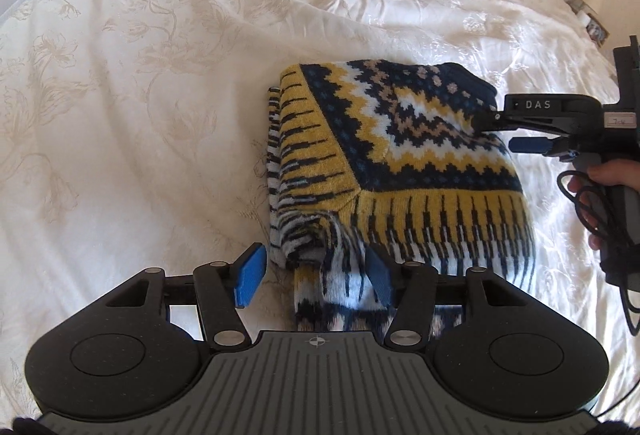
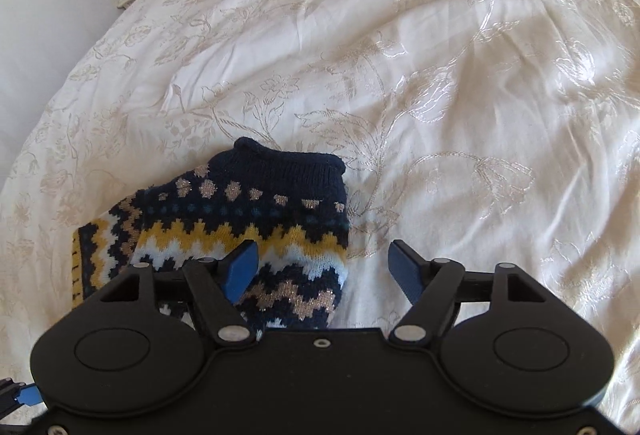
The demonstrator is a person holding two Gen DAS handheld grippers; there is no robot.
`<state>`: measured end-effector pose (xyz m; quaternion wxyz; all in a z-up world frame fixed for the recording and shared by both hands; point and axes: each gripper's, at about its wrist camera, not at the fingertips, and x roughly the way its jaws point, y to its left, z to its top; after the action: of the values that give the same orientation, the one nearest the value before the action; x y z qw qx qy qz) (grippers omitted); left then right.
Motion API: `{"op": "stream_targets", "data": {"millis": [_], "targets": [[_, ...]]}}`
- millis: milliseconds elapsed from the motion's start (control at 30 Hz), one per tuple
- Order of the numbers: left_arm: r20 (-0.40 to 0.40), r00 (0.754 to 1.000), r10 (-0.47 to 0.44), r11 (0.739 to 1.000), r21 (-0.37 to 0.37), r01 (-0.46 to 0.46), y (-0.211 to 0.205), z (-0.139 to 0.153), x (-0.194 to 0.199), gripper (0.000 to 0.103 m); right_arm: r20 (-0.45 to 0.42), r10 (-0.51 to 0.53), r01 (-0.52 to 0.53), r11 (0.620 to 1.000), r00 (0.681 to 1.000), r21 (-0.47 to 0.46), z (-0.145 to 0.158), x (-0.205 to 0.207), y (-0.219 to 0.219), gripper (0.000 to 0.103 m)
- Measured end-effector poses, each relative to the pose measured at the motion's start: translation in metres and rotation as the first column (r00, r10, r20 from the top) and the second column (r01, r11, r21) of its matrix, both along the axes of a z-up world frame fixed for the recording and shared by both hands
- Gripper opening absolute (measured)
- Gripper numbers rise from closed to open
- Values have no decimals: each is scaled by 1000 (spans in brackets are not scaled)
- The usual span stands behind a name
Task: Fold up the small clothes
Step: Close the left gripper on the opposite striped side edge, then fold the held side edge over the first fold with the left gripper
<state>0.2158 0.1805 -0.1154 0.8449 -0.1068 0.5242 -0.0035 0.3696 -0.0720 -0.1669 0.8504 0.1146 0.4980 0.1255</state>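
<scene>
The sweater (image 1: 400, 159) lay folded on a cream flowered bedspread (image 1: 160, 75). The right claw (image 1: 500, 129), at its 3 o'clock, said "DAS". Both claws, left (image 1: 316, 275) too, were wide open, holding nothing.

A folded yellow, navy and white zigzag-knit sweater (image 1: 396, 155) lies on a bed under a cream floral-embroidered bedspread (image 1: 160, 75). The black left gripper with blue pads (image 1: 316, 277) sits at the sweater's near edge, jaws either side of a hanging fold. The black right gripper (image 2: 322, 271) sits at its right side, beside the collar.
</scene>
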Motion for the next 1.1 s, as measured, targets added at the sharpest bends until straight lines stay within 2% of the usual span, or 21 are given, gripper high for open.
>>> {"op": "stream_targets", "data": {"millis": [167, 367, 533, 733, 933, 1033, 1067, 1100], "targets": [[-29, 999, -15, 1000, -25, 14, 1, -5, -12, 54, 2, -20, 20, 998, 1000, 63, 6, -26, -13, 79], [-75, 997, 23, 996, -82, -29, 6, -21, -2, 54, -33, 21, -17, 995, 999, 97, -2, -30, -6, 81], [-80, 997, 2, 991, -132, -12, 11, -31, 20, 56, -56, 47, -39, 989, 997, 144, -11, -23, 1, 82], [-155, 988, -7, 977, -214, -27, 15, -55, 42, 60, -89, 90, -73, 980, 992, 184, -26, -6, 15, 86], [-139, 990, -39, 966, -257, 2, 19, -60, 41, 63, -101, 111, -84, 967, 989, 242, -39, 5, 22, 88], [-122, 992, -37, 949, -316, -3, 24, -63, 39, 61, -109, 117, -82, 956, 987, 281, -42, 5, 22, 87], [-120, 992, -38, 940, -340, -5, 28, -64, 38, 54, -117, 123, -83, 950, 986, 300, -43, 4, 21, 86], [-121, 992, -42, 932, -362, -5, 32, -64, 37, 49, -120, 132, -88, 946, 984, 313, -44, 1, 21, 80]]}}
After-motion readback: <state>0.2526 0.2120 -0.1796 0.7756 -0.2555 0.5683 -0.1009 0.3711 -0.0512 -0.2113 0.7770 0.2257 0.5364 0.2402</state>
